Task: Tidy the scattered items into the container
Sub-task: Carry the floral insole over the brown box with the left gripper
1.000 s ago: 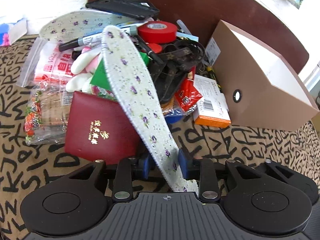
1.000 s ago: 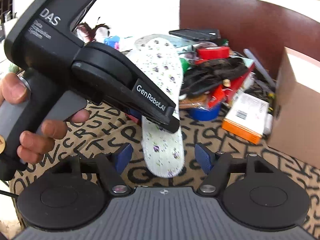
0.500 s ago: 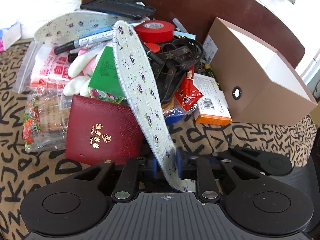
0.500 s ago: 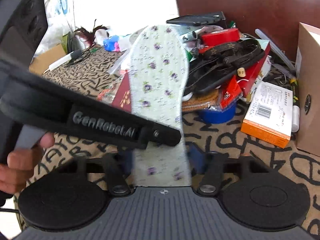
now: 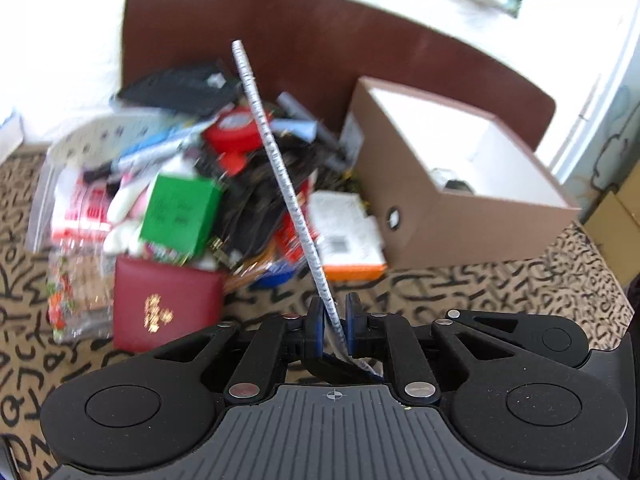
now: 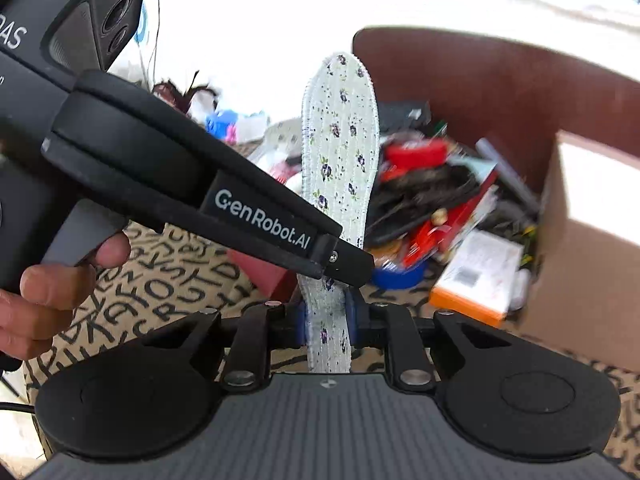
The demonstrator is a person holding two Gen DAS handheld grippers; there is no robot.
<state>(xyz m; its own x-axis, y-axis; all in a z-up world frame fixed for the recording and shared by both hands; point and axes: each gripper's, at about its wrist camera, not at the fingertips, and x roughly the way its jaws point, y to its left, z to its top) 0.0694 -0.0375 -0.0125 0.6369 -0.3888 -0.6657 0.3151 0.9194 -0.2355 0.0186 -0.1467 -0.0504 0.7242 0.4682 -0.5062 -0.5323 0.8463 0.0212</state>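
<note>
A white floral insole (image 6: 340,168) stands nearly upright, lifted off the pile; in the left wrist view it shows edge-on (image 5: 280,168). My left gripper (image 5: 333,322) is shut on its heel end. My right gripper (image 6: 327,318) is also shut on the same heel end, with the left gripper's body (image 6: 200,184) crossing in front of it. The brown cardboard box (image 5: 460,224), open with a white inside, stands to the right of the pile.
The pile holds a red booklet (image 5: 164,304), a green box (image 5: 180,212), red tape (image 5: 236,132), black straps (image 5: 256,200), an orange-and-white carton (image 5: 348,236), a second insole (image 5: 104,136) and snack bags (image 5: 76,240). A brown chair back (image 5: 360,48) stands behind.
The insole has been lifted from lying slanted over the pile to nearly upright. My right gripper has shut on its heel beside the left one. Both views have risen.
</note>
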